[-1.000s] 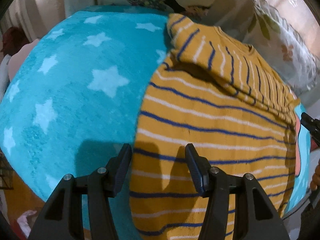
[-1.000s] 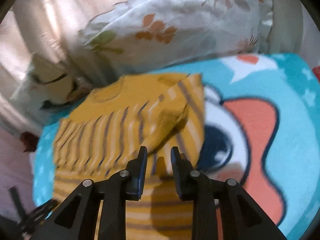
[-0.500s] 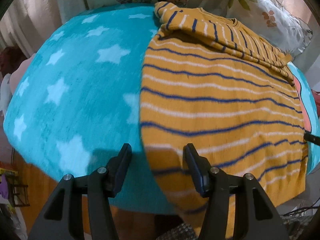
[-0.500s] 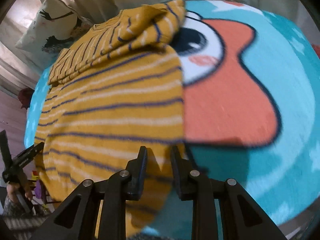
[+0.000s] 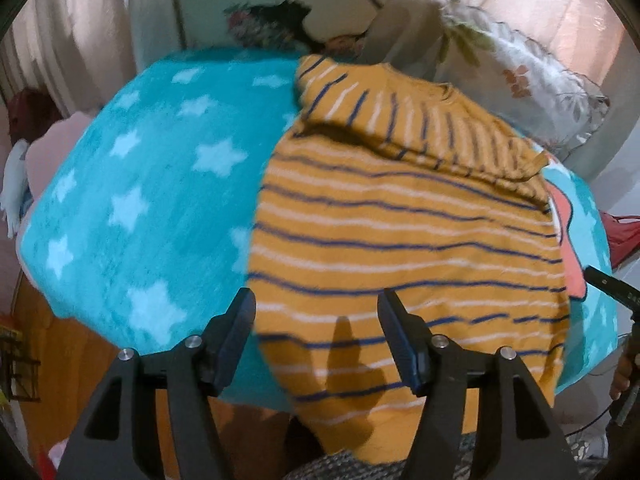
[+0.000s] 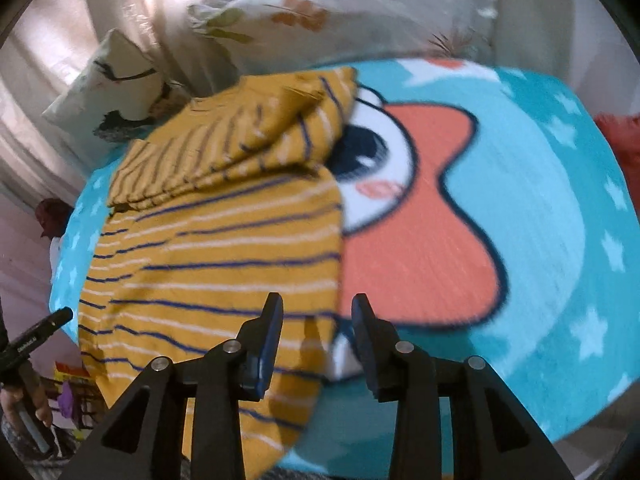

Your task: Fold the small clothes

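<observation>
The striped sweater (image 5: pixel 404 240) lies on the blue blanket (image 5: pixel 144 200), sleeves apparently folded across its top, though blurred. Both the left gripper (image 5: pixel 316 336) and right gripper (image 6: pixel 316 336) hover above its hem, jaws opening, gripping nothing.

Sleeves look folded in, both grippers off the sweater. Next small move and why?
Probably lower both grippers to the hem of the striped sweater hanging over the near edge of the blanket and pinch a corner each. Left gripper and right gripper are opening their jaws with nothing gripped, and the body is unfolded.
</observation>
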A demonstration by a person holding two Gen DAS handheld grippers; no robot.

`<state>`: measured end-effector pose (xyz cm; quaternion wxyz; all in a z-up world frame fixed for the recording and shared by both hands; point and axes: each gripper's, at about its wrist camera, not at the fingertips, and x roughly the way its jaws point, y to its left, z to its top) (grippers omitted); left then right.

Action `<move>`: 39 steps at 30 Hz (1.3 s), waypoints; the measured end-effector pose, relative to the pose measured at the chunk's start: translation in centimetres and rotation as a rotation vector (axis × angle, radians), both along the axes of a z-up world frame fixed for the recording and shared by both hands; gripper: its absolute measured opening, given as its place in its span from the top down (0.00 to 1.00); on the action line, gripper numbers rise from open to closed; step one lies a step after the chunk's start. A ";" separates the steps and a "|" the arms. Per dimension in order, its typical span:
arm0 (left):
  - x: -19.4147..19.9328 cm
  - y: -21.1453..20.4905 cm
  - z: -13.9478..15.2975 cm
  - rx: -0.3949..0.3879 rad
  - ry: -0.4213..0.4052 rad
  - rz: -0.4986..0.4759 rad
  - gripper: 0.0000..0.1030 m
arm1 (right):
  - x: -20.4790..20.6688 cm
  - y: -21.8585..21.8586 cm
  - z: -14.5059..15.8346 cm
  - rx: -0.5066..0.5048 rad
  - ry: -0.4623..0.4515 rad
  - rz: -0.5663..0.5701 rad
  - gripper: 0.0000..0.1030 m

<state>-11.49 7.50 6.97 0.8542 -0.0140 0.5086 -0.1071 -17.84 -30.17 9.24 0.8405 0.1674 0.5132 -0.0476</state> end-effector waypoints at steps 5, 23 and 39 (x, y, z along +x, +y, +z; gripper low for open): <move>0.3 -2.9 1.3 -0.035 -0.015 0.002 0.39 | 2.8 2.1 1.1 0.017 -0.049 0.014 0.58; -3.3 -7.2 0.9 -0.041 -0.015 0.002 0.32 | -0.4 5.1 -0.8 -0.028 -0.032 0.064 0.49; -5.0 -8.7 0.5 -0.011 -0.006 -0.027 0.32 | -1.5 6.2 -0.8 -0.080 -0.041 0.125 0.46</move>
